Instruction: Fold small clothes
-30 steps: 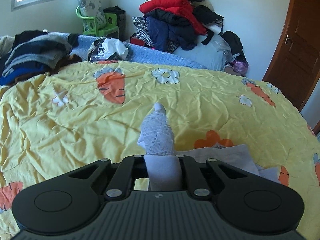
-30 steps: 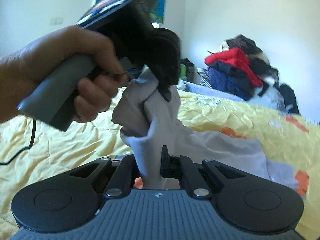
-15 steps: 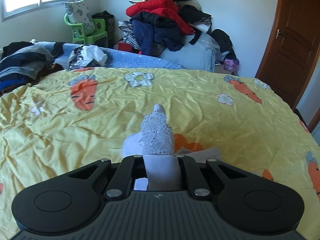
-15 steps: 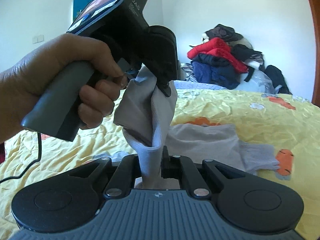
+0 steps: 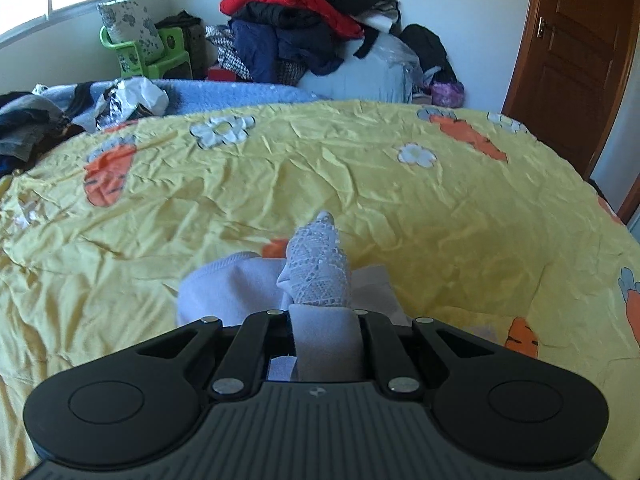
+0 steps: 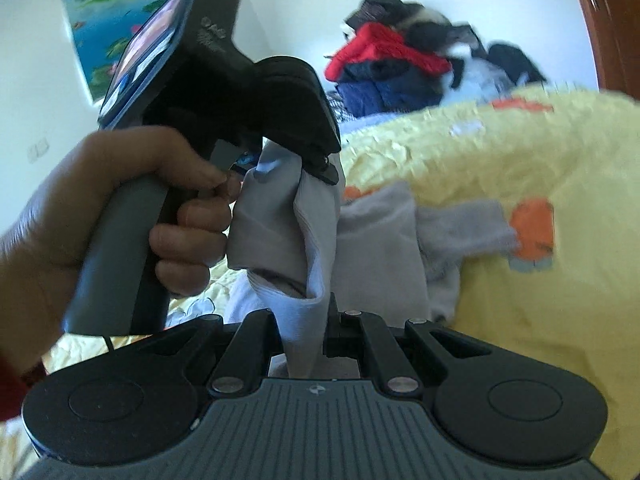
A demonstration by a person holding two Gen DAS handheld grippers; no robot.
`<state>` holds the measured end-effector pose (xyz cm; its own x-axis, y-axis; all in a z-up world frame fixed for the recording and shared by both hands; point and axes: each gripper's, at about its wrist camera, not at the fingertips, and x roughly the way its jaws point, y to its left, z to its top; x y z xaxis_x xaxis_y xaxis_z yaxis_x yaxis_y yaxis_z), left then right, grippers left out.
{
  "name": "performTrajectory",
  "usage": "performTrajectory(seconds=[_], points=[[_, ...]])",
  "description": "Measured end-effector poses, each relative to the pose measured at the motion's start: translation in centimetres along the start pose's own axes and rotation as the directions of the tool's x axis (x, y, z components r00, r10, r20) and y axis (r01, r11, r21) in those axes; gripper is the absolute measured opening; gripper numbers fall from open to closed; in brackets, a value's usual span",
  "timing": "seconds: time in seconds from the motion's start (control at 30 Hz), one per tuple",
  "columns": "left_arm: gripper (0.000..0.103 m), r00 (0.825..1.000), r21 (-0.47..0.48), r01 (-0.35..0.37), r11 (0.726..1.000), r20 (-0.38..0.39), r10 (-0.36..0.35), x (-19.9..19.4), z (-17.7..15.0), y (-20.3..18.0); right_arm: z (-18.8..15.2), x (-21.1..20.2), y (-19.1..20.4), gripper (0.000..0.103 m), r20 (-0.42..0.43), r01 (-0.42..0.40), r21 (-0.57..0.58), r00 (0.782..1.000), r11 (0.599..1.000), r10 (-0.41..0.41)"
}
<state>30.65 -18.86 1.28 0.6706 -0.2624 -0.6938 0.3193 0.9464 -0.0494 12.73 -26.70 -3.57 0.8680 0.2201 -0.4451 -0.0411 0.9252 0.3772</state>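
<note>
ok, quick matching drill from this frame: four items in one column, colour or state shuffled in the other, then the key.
Items:
1. garment
2. bedsheet
3. door
4. chair

Colour or state:
A. green, holding a patterned cushion
B. yellow with orange carrots
C. brown wood, closed
D. pale grey, pinched by both the left gripper and the right gripper

Pairs: 1-D, 2-B, 3-C, 4-A

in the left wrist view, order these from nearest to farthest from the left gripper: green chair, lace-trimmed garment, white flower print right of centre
1. lace-trimmed garment, clamped in the left gripper
2. white flower print, mid-bed, right of centre
3. green chair, far left by the wall
</note>
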Motion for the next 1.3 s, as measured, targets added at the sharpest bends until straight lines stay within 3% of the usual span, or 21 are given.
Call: performTrajectory(seconds=[0.4,0.43,0.53,0.63,0.67,0.73,0.87,0.97,1.03,1.2,1.3], points=[[0.013,0.996,0.023,0.048,0.999,-0.074,-0.046,2.3,-0.2,-2.6,-1.0,1.4,-4.8,0.009,-0.05,-0.08,0.259,0.994,0.963,0.096],[0.016,0.996,0.018,0.053,0.998,-0.073,-0.051,2.3,-0.1,-2.6,-1.1,1.5,-5.0,0.015,-0.051,-0.081,0.263,0.994,0.961,0.097],[0.034,0.998,0.012,0.057,0.998,-0.038,-0.057,1.8,0.4,-2.6,-1.0,2.0,-5.2,0.018,-0.056,-0.079,0.27,0.994,0.96,0.098],[0.079,0.998,-0.006,0.044,0.999,0.039,-0.044,0.8,1.1,-2.2,-1.1,2.5,-5.9,0.017,-0.057,-0.09,0.302,0.992,0.949,0.112],[0.083,0.996,-0.014,0.031,0.999,0.081,-0.03,0.2,1.2,-2.0,-1.1,2.6,-6.1,0.017,-0.058,-0.095,0.315,0.991,0.944,0.119],[0.083,0.993,-0.017,0.011,1.0,0.117,-0.009,-0.6,1.4,-1.6,-1.2,2.8,-6.5,0.018,-0.058,-0.102,0.328,0.99,0.939,0.128],[0.083,0.992,-0.022,-0.045,0.999,0.115,0.047,-1.6,0.8,-0.5,-1.3,3.1,-7.1,0.02,-0.055,-0.123,0.366,0.987,0.922,0.153],[0.083,0.991,-0.019,-0.076,0.997,0.106,0.078,-2.3,-0.8,0.7,-1.5,3.3,-8.4,0.022,-0.043,-0.16,0.447,0.979,0.88,0.199],[0.083,0.99,-0.018,-0.099,0.995,0.103,0.1,-2.8,-2.2,1.4,-1.7,3.7,-9.2,0.017,-0.036,-0.177,0.482,0.975,0.858,0.221],[0.083,0.991,-0.033,-0.114,0.993,0.07,0.117,-3.8,-5.5,2.8,-1.8,4.3,-9.6,0.007,-0.031,-0.183,0.498,0.973,0.848,0.229],[0.083,0.991,-0.036,-0.116,0.993,0.069,0.118,-4.9,-7.1,3.2,-1.7,4.5,-9.6,0.016,-0.041,-0.185,0.502,0.971,0.845,0.236]])
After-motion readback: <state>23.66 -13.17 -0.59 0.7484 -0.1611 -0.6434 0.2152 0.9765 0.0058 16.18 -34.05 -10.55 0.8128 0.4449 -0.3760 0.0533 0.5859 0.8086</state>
